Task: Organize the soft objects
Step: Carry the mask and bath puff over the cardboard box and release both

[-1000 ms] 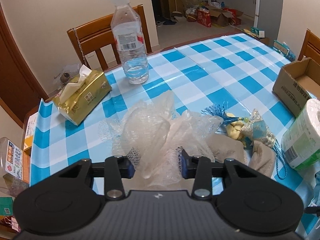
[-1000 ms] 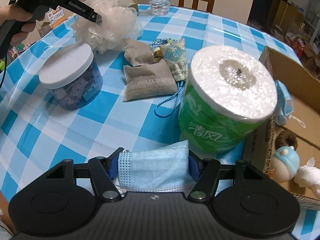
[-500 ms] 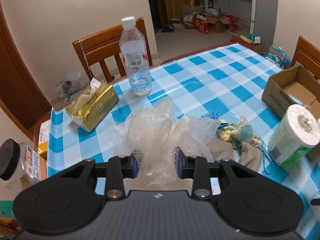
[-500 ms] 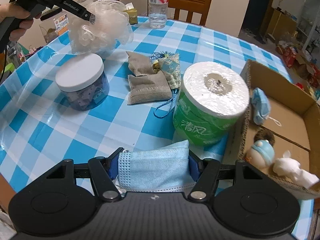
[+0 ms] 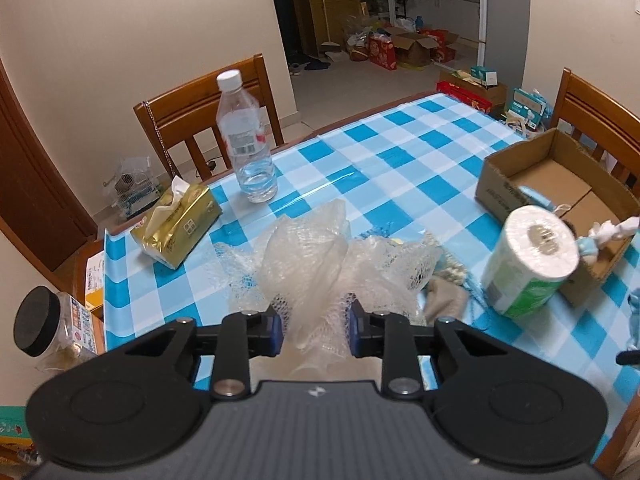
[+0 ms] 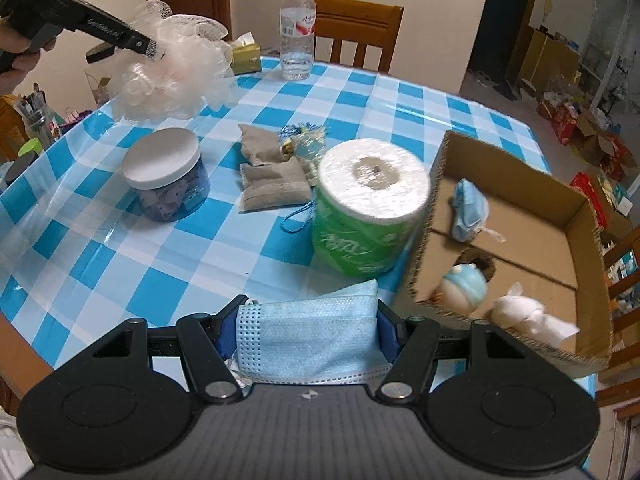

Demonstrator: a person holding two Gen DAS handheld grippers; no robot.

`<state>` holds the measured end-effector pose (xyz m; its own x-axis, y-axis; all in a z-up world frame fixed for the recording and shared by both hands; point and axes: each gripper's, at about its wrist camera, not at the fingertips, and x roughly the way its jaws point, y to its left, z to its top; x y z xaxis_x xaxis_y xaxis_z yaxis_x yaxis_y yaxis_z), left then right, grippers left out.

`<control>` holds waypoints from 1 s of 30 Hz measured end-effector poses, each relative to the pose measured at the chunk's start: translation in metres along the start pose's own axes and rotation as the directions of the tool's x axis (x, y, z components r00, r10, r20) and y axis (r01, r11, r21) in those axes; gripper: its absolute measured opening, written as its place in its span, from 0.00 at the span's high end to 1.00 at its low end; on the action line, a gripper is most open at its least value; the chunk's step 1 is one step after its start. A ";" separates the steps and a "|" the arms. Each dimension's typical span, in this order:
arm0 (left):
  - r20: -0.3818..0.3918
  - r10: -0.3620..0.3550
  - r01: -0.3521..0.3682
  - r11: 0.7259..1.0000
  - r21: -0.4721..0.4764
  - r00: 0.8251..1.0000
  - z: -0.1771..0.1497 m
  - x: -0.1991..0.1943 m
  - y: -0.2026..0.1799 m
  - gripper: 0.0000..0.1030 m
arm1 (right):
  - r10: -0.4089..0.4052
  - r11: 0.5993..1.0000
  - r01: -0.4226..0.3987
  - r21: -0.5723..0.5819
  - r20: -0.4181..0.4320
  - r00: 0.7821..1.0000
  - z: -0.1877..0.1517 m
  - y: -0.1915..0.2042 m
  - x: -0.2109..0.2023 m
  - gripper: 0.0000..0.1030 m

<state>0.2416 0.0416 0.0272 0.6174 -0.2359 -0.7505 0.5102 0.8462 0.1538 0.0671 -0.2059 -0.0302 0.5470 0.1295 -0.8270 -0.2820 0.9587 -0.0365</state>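
Note:
My left gripper (image 5: 315, 330) is shut on a white mesh bath sponge (image 5: 320, 256) and holds it well above the checked table; the sponge also shows in the right wrist view (image 6: 176, 76). My right gripper (image 6: 306, 334) is shut on a blue face mask (image 6: 308, 340), above the table's near edge and left of the cardboard box (image 6: 424, 240). The box holds another blue mask (image 6: 468, 210), a blue-capped doll (image 6: 464, 288) and a white soft toy (image 6: 524, 314). Grey fabric pouches (image 6: 272, 186) and a tasselled sachet (image 6: 308, 146) lie on the table.
A toilet roll in green wrap (image 6: 366, 208) stands against the box's left wall. A white-lidded jar (image 6: 166, 174), a water bottle (image 5: 246, 136) and a gold tissue pack (image 5: 176, 224) stand on the table. Wooden chairs (image 5: 208, 112) stand around it.
Both grippers have risen and pulled back. The left has lifted the bath sponge higher off the table. The right, with the mask, now sees more of the box.

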 end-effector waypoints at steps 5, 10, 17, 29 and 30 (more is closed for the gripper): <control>0.021 -0.018 0.018 1.000 0.006 1.000 0.020 -0.019 -0.036 0.74 | 0.015 1.000 -0.014 -0.025 0.026 1.000 0.001 -0.033 -0.011 0.33; 0.062 -0.072 0.069 0.996 0.048 0.995 0.053 -0.024 -0.086 0.74 | -0.001 0.999 0.003 -0.032 0.059 0.998 -0.001 -0.071 -0.024 0.32; 0.091 -0.177 0.162 0.974 0.156 0.980 0.106 -0.006 -0.167 0.74 | -0.036 0.999 0.037 -0.006 0.084 0.996 -0.009 -0.127 -0.034 0.32; 0.043 -0.335 0.314 0.916 0.251 0.941 0.163 0.073 -0.285 0.74 | -0.097 0.994 0.094 0.049 0.068 0.993 -0.013 -0.198 -0.026 0.32; 0.040 -0.338 0.319 0.915 0.249 0.940 0.165 0.079 -0.290 0.74 | -0.100 0.994 0.096 0.049 0.068 0.993 -0.012 -0.201 -0.025 0.32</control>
<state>0.2408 -0.3015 0.0293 0.4318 -0.5272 -0.7319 0.8123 0.5800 0.0615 0.1002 -0.4047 -0.0089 0.6249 0.0502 -0.7791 -0.1887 0.9780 -0.0884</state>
